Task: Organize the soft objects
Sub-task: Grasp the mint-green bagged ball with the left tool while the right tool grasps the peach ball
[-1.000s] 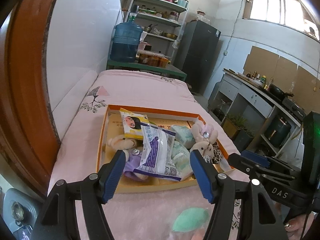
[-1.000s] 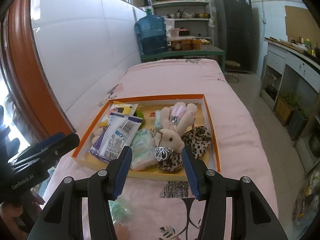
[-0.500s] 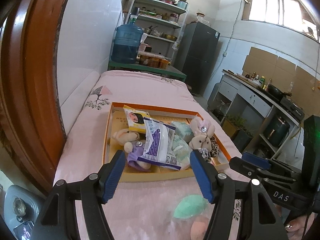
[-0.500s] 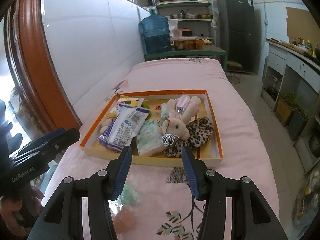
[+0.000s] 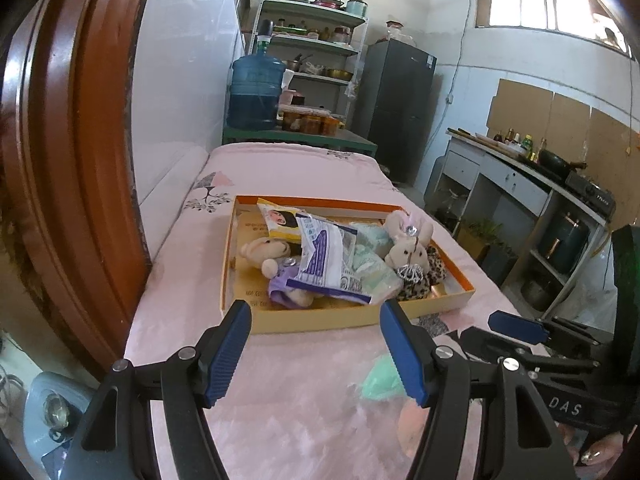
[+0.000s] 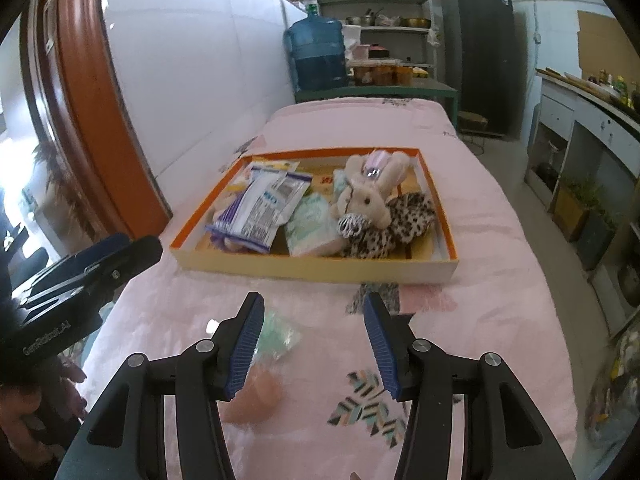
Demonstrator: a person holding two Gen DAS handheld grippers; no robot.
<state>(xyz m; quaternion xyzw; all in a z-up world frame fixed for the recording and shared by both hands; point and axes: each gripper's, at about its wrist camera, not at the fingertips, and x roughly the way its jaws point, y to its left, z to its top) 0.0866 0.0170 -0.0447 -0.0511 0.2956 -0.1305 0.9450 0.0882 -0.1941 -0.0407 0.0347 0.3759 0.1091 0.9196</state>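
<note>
Now both hand-held grippers, left (image 5: 316, 350) and right (image 6: 312, 344), are hovering apart and empty over the bed (image 6: 480, 240), risking snagging bedding instead of the green pouch (image 6: 276, 336) at eight o'clock.

Left gripper (image 5: 316, 344) fingers apart, empty, over pink bed (image 5: 288, 392). Orange tray (image 5: 320, 322) of soft toys at 12 o'clock; green-and-peach item (image 5: 382, 380) at 4 o'clock.

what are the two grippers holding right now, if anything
Nothing: the left gripper and right gripper are both open and empty above the pink bedspread.
</note>
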